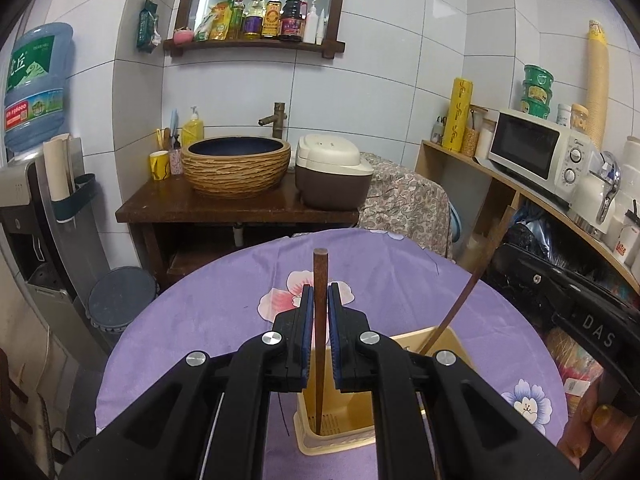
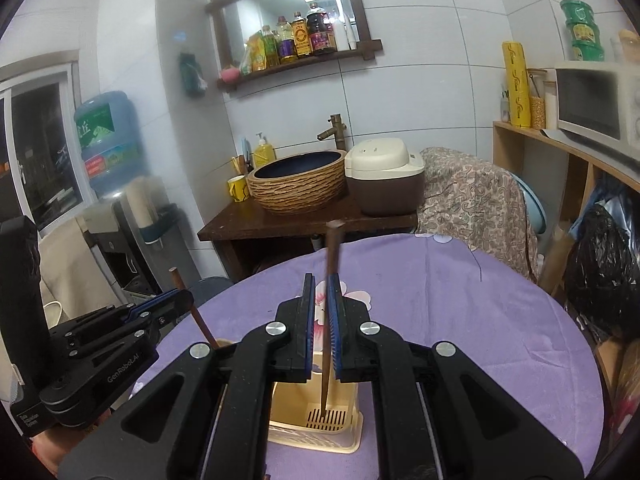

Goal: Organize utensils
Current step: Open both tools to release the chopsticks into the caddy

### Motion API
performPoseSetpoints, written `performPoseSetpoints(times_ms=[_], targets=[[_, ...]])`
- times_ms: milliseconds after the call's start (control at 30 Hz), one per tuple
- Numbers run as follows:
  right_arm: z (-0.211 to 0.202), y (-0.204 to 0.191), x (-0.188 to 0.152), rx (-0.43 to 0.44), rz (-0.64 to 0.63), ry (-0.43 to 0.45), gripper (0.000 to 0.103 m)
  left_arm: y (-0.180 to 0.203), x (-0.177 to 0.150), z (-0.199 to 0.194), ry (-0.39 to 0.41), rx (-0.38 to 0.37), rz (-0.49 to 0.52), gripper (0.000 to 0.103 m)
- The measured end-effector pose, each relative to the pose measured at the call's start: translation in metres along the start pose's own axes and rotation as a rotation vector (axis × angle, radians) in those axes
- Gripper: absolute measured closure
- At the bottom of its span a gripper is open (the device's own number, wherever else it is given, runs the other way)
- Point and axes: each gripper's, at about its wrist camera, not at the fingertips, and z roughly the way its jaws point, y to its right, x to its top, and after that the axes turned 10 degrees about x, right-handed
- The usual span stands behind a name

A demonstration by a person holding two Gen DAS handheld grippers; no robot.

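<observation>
One brown chopstick stands clamped between the left gripper pads, its tip down inside the yellow utensil holder below. The right gripper pinches a second chopstick, tip over the same holder's slotted floor, on the purple tablecloth.

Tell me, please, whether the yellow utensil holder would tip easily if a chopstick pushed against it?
Probably: the yellow utensil holder looks like thin, light plastic and stands loose on the purple tablecloth. Its flared base may steady it somewhat.
</observation>
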Motion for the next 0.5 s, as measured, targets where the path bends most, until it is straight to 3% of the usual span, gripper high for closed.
performPoseSetpoints(times_ms=[33, 67, 133, 167, 200, 267, 367, 500], targets=[[0.001, 0.000, -0.001, 0.002, -0.001, -0.006, 0.093, 0.000, 0.000, -0.001, 0.003, 0.005, 0.000, 0.079], [0.001, 0.000, -0.001, 0.005, -0.001, -0.010, 0.088, 0.000, 0.000, -0.004, 0.010, 0.013, -0.001, 0.055], [-0.003, 0.000, -0.004, 0.003, 0.002, -0.001, 0.061, -0.004, -0.001, -0.013, 0.044, 0.020, -0.017, 0.031], [-0.008, 0.000, -0.007, -0.003, 0.002, 0.019, 0.037, -0.006, -0.002, -0.019, 0.059, 0.018, -0.023, 0.029], [-0.013, -0.001, -0.008, -0.009, -0.004, 0.035, 0.032, -0.007, -0.003, -0.023, 0.063, 0.014, -0.024, 0.029], [-0.024, -0.004, -0.012, -0.027, -0.031, 0.050, 0.028, -0.012, -0.009, -0.037, 0.073, 0.009, -0.031, 0.020], [-0.046, -0.003, -0.026, -0.030, -0.024, 0.052, 0.012, -0.021, -0.028, -0.056, 0.101, 0.009, -0.042, 0.008], [-0.067, -0.002, -0.058, -0.050, -0.036, -0.009, 0.006, -0.029, -0.063, -0.066, 0.062, 0.042, -0.020, 0.005]])
